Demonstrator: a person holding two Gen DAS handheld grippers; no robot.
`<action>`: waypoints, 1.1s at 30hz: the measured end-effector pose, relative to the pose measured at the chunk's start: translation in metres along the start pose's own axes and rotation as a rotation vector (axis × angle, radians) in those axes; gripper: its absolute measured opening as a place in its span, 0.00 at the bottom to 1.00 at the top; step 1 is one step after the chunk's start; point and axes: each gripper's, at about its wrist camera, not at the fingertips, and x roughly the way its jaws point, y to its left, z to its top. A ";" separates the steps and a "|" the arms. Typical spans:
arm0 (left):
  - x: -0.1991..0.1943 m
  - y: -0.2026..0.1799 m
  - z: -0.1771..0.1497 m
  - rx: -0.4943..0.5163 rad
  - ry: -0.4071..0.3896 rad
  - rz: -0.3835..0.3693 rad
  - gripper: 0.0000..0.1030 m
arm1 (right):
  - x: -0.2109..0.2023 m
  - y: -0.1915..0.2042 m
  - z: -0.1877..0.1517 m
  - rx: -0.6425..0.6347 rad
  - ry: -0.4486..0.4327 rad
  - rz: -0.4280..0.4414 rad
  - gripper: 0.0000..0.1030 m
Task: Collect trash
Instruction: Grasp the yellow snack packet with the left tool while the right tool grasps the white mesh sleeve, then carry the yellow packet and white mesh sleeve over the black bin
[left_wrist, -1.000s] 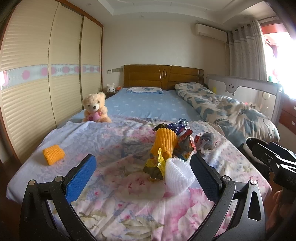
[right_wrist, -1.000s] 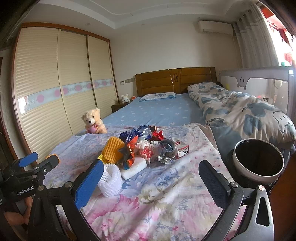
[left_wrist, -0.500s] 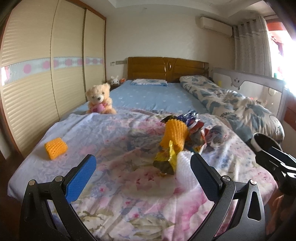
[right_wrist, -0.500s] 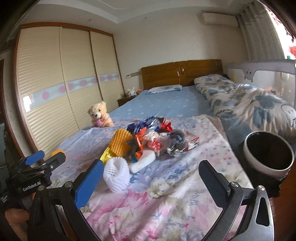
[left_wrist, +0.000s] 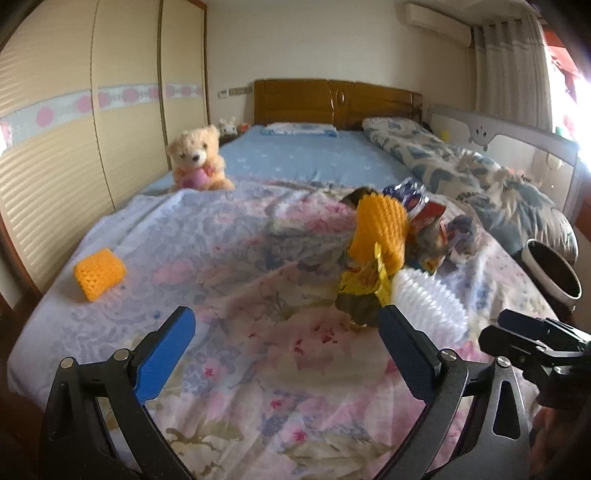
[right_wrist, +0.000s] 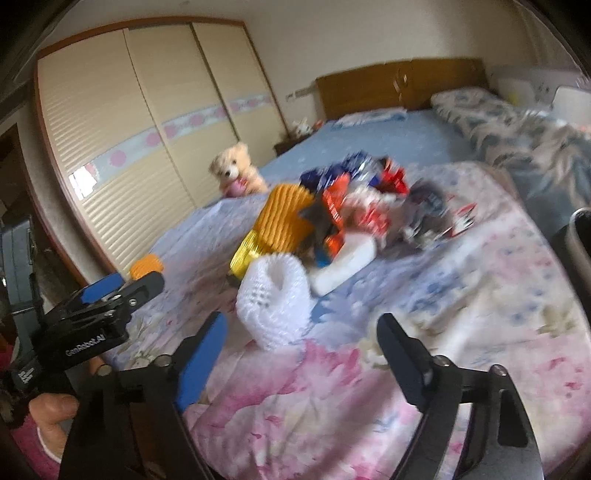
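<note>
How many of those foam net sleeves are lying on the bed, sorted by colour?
Orange: 2, one in the wrapper pile, one alone near the wardrobe side
White: 1, at the near edge of the pile
Total: 3

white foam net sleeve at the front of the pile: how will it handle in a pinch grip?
The white foam net sleeve looks like open mesh, so probably very light and squashy. It lies on rumpled bedding, so it may slide before the pads bite. Breakage seems unlikely.
</note>
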 end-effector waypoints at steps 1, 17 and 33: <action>0.006 0.001 0.000 0.001 0.015 -0.011 0.96 | 0.006 0.000 -0.001 0.002 0.015 0.009 0.75; 0.080 -0.018 0.013 0.081 0.180 -0.178 0.42 | 0.051 -0.009 0.003 0.080 0.136 0.097 0.33; 0.043 -0.030 0.009 0.047 0.136 -0.214 0.01 | -0.001 -0.049 -0.005 0.161 0.067 0.077 0.19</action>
